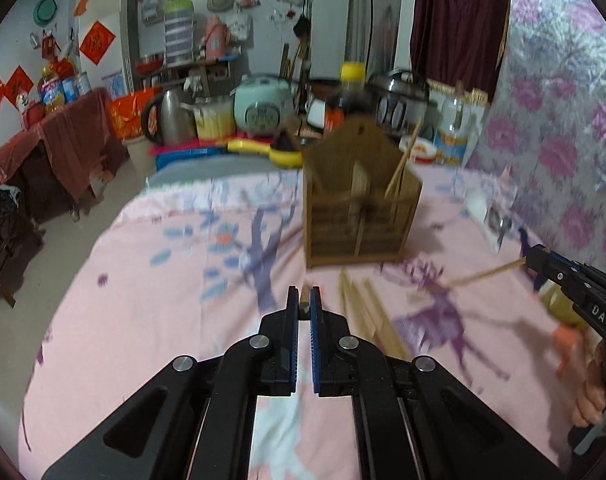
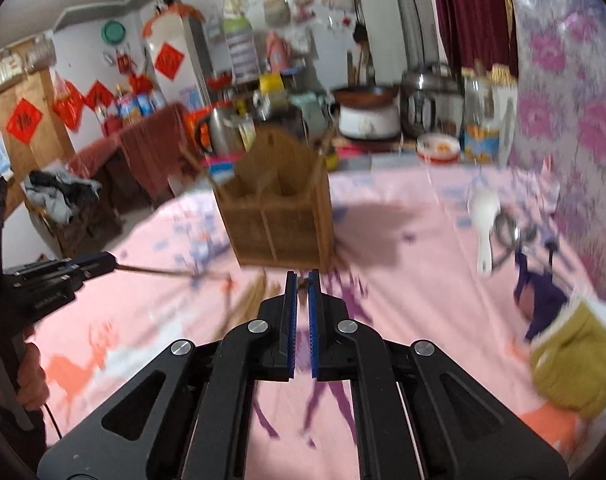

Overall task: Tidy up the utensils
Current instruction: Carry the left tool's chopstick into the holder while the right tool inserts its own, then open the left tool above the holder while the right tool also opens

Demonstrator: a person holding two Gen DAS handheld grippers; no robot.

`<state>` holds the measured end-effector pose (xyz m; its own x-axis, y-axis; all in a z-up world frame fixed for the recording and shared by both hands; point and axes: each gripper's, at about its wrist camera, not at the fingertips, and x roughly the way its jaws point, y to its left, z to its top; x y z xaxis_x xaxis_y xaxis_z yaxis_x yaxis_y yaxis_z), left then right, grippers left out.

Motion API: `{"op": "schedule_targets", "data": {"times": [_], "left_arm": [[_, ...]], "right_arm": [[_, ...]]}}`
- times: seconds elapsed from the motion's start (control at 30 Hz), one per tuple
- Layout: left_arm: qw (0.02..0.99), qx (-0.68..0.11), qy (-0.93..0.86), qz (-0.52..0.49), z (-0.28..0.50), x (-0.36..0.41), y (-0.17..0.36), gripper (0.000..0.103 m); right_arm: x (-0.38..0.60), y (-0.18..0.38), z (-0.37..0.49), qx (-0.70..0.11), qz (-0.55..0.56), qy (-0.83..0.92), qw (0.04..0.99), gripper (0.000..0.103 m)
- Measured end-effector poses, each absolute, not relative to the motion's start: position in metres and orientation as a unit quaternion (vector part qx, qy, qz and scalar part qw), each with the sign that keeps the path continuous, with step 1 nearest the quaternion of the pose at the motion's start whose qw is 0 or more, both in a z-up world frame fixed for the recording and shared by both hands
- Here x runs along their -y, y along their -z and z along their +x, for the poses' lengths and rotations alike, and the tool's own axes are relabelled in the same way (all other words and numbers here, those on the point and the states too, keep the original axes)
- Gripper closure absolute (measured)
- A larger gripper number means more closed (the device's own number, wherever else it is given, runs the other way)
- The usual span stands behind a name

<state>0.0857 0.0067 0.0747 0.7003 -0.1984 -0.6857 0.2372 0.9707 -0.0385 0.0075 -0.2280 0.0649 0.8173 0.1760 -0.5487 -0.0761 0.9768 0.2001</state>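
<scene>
A wooden utensil holder (image 1: pixel 361 196) stands on the pink tablecloth, with a chopstick (image 1: pixel 403 160) leaning in its right compartment; it also shows in the right wrist view (image 2: pixel 279 208). My left gripper (image 1: pixel 304 300) is shut on a chopstick, seen end-on between its pads and as a long stick (image 2: pixel 159 270) in the right wrist view. My right gripper (image 2: pixel 302 284) is shut on another chopstick (image 1: pixel 483 274), held above the cloth in front of the holder. Loose chopsticks (image 1: pixel 367 312) lie on the cloth before the holder.
A white spoon (image 2: pixel 485 224) and metal spoons (image 2: pixel 511 236) lie on the cloth at the right. An olive-yellow cloth (image 2: pixel 575 360) lies at the near right. Rice cookers (image 1: pixel 263 106), a kettle, jars and a dark bottle (image 1: pixel 349 92) crowd the far edge.
</scene>
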Motion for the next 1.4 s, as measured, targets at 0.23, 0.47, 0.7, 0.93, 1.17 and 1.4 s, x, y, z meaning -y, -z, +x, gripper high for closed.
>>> {"op": "schedule_targets", "data": {"times": [0.23, 0.47, 0.7, 0.93, 1.17, 1.4], "left_arm": [[0.926, -0.347, 0.149, 0.016, 0.109, 0.011, -0.121, 0.097], [0.947, -0.283, 0.153, -0.023, 0.135, 0.014, -0.188, 0.097], [0.968, -0.218, 0.114, -0.046, 0.164, 0.025, -0.205, 0.097], [0.95, -0.289, 0.104, -0.064, 0.215, 0.03, -0.135, 0.097], [0.929, -0.335, 0.124, -0.101, 0.23, 0.012, -0.108, 0.054], [0.942, -0.311, 0.081, -0.098, 0.216, -0.003, -0.119, 0.017]], "right_arm": [[0.218, -0.103, 0.026, -0.26, 0.075, -0.075, 0.96, 0.097], [0.221, -0.139, 0.046, -0.198, 0.103, -0.065, 0.973, 0.097], [0.224, -0.149, 0.081, -0.158, 0.127, -0.05, 0.978, 0.097], [0.218, -0.095, 0.142, -0.245, 0.112, -0.059, 0.961, 0.095], [0.236, -0.088, 0.146, -0.254, 0.146, -0.048, 0.955, 0.087], [0.233, -0.096, 0.138, -0.242, 0.139, -0.039, 0.96, 0.065]]}}
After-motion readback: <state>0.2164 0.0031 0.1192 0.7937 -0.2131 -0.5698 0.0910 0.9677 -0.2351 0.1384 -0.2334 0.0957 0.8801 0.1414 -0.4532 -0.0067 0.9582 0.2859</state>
